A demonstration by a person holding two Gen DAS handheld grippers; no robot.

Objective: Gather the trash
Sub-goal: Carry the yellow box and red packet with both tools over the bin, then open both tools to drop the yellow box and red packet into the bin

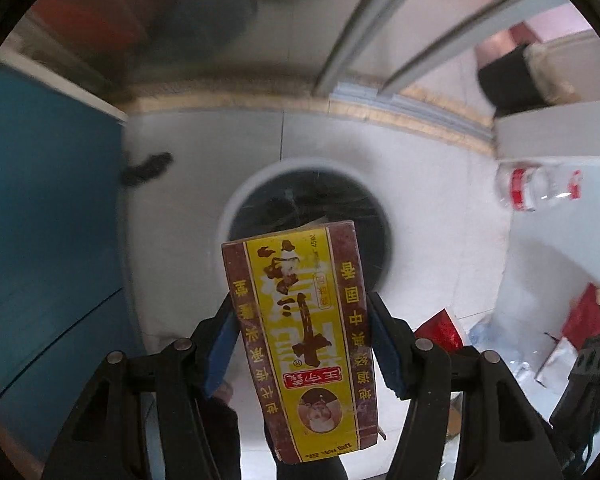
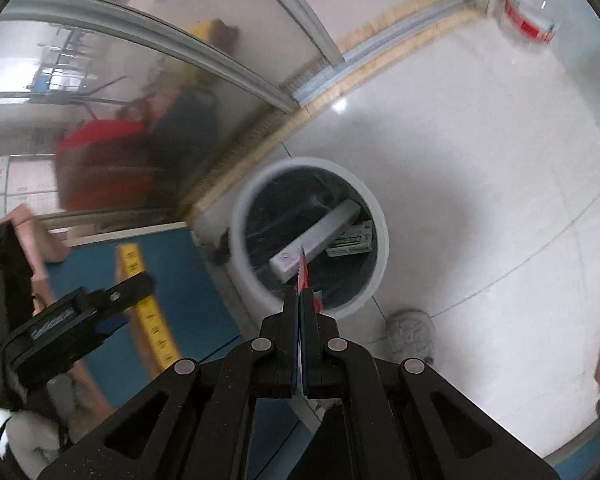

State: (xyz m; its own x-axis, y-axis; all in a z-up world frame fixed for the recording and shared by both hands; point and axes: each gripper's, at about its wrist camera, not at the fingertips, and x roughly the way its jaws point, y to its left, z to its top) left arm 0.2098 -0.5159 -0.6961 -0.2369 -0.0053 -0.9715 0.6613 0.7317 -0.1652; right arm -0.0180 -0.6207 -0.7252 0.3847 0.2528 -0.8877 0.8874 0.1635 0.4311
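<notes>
Left gripper (image 1: 300, 320) holding a box over the bin

Its blue pads (image 1: 382, 340) press both sides of a yellow-and-maroon carton (image 1: 300, 340) at frame centre, above a white-rimmed trash bin (image 1: 236, 208); a clear bottle (image 1: 540, 188) lies blurred at right.

Floor (image 2: 480, 168): pale glossy tiles with thin grout lines, one bright glint of reflected light near the threshold. Threshold strip (image 1: 412, 114): tan, ribbed band with a grey metal track running along it, crossing the floor at the foot of the glazing. Glass partition (image 2: 100, 92): large panes in grey metal frames (image 1: 364, 20), blurred, with red, yellow and dark shapes showing in the glass. Blue panel (image 1: 48, 216): flat, matte blue surface at the left, meeting the floor, white trim along its top edge. White furniture edge (image 1: 560, 128): pale, blurred, at the right.
</notes>
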